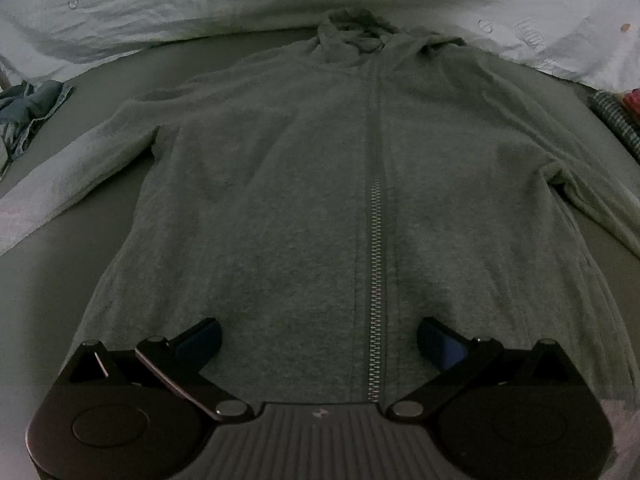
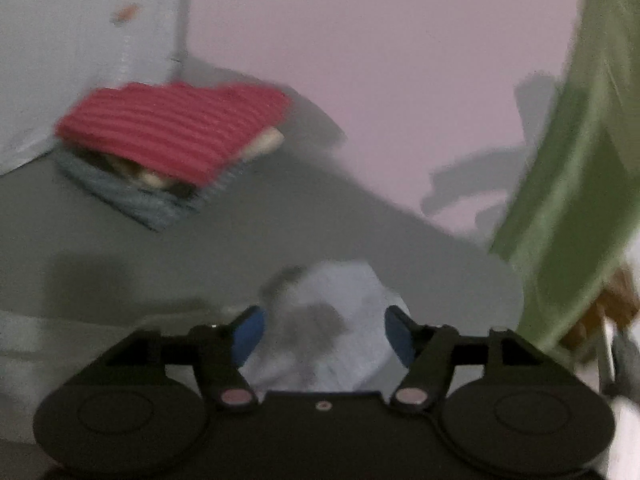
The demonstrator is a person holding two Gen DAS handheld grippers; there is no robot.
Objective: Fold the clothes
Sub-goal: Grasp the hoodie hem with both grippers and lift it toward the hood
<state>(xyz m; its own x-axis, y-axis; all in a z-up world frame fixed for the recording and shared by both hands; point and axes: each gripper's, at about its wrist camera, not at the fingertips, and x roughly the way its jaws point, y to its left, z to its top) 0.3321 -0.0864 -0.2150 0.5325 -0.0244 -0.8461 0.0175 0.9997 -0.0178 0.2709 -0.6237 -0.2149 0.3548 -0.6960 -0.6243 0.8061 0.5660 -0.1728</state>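
A grey zip-up hoodie (image 1: pixel 304 184) lies flat and face up on the grey bed, hood at the far end, both sleeves spread out to the sides. My left gripper (image 1: pixel 320 340) is open just above the hoodie's bottom hem, left of the zipper (image 1: pixel 376 248). My right gripper (image 2: pixel 324 334) is open over the pale end of a sleeve (image 2: pixel 332 320) that lies between its fingers. The right wrist view is blurred.
A white printed duvet (image 1: pixel 120 12) lies bunched along the far edge. A crumpled blue garment (image 1: pixel 28 112) sits at the left. A stack of folded clothes with a red ribbed top (image 2: pixel 176 128) sits on the bed by the pink wall. A green curtain (image 2: pixel 576 160) hangs at the right.
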